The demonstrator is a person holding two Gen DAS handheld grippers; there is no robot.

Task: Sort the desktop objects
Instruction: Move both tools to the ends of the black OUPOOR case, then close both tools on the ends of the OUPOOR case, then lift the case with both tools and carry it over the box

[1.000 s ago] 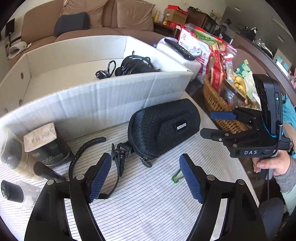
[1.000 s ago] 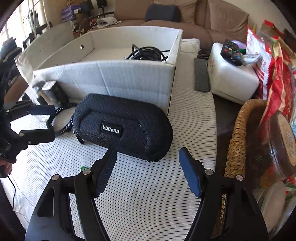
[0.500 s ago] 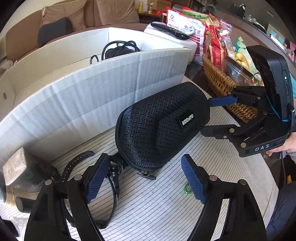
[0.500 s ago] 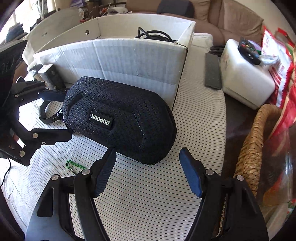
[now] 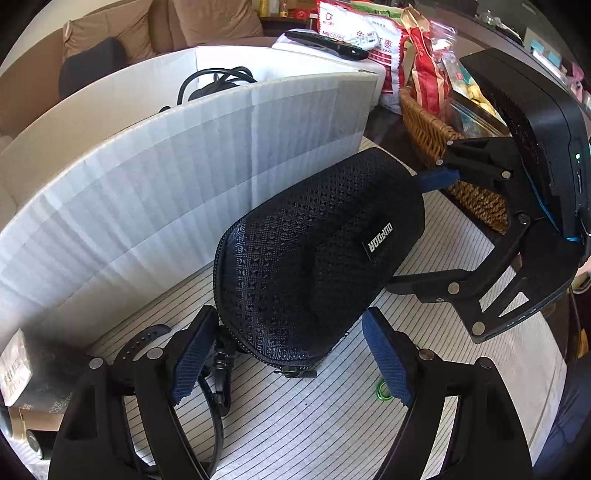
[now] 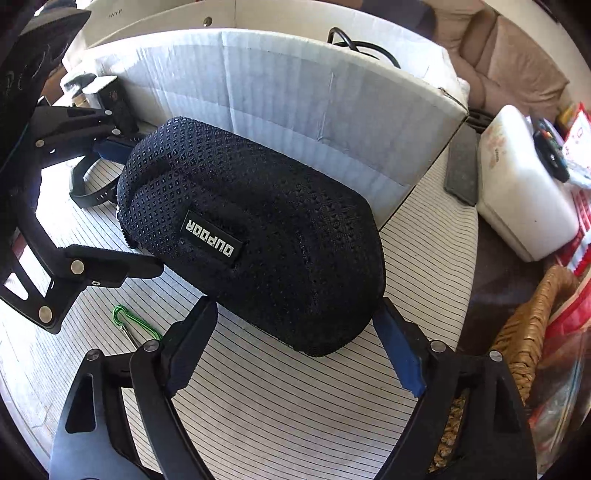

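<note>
Inside the white cardboard box [image 5: 221, 122], a black coiled cable [image 5: 210, 81] lies.

A tan sofa [image 5: 207, 22] runs along the far side of the room, with two tan cushions against its back and a dark cushion [image 5: 92, 66] further left. Bright daylight washes the striped tablecloth [image 6: 288, 398] on the near table and the sofa arm [image 6: 517, 55] at far right. A dark counter edge [image 5: 517, 33] curves across the far right.
</note>
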